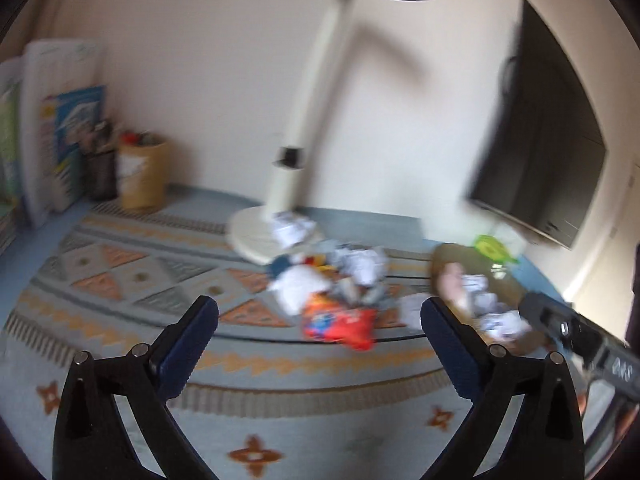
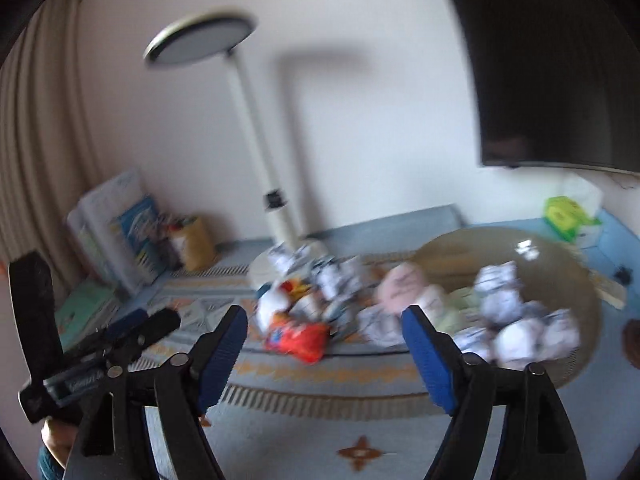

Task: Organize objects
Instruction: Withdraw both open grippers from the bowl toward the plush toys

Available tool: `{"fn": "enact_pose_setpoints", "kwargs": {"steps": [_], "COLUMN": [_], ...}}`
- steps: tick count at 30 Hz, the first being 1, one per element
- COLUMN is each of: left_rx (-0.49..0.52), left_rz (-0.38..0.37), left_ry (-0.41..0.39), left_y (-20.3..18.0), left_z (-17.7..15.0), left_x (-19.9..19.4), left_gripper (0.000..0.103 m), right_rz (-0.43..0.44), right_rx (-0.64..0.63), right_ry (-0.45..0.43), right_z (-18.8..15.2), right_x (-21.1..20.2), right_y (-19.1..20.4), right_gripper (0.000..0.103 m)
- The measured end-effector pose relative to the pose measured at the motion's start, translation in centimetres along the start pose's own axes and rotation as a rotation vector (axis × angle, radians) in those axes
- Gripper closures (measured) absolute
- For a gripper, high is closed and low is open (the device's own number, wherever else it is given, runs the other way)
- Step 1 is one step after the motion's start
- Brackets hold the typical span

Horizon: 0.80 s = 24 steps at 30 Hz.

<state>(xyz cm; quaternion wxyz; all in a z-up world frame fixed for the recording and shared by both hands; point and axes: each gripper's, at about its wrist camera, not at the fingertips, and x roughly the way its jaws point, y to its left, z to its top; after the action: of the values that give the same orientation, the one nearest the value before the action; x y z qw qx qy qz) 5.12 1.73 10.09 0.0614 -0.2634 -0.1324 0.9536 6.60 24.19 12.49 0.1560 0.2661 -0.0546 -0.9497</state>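
A blurred heap of litter lies on the patterned rug [image 1: 132, 276]: a red snack bag [image 1: 340, 326], crumpled paper balls [image 1: 360, 264] and a white wad [image 1: 296, 286]. A brown bowl-like basket [image 2: 452, 240] at the right holds several paper balls [image 2: 516, 324] and a pink item [image 2: 400, 286]. The red bag also shows in the right wrist view [image 2: 298, 338]. My left gripper [image 1: 320, 322] is open and empty, short of the heap. My right gripper [image 2: 324, 334] is open and empty, between heap and basket. The other gripper shows at each view's edge.
A white floor lamp [image 1: 300, 120] stands on its round base behind the heap. A dark TV [image 1: 548, 132] hangs on the wall at the right. Books [image 1: 68, 132] and pen holders [image 1: 140, 176] stand at the left. A green box [image 2: 564, 212] sits behind the basket.
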Motion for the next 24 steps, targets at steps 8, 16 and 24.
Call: {"fn": "enact_pose_setpoints", "kwargs": {"steps": [8,16,24], "left_rx": [-0.028,-0.127,-0.103], "left_rz": [0.082,0.051,0.045], "left_ry": [0.084,0.096,0.105], "left_y": [4.2,6.0,5.6], "left_z": [-4.1,-4.4,-4.5], "left_x": [3.9,4.0,4.1], "left_gripper": [0.001,0.001,0.001], "right_rz": [-0.093,-0.18,-0.18], "right_rx": [-0.139,-0.219,-0.236], "right_ry": [0.174,0.169,0.178], "right_z": [-7.1,-7.4,-7.6], "right_x": [9.6,10.0,10.0], "right_y": [3.1,3.7,3.8], "right_gripper": [0.023,0.014,0.014]}}
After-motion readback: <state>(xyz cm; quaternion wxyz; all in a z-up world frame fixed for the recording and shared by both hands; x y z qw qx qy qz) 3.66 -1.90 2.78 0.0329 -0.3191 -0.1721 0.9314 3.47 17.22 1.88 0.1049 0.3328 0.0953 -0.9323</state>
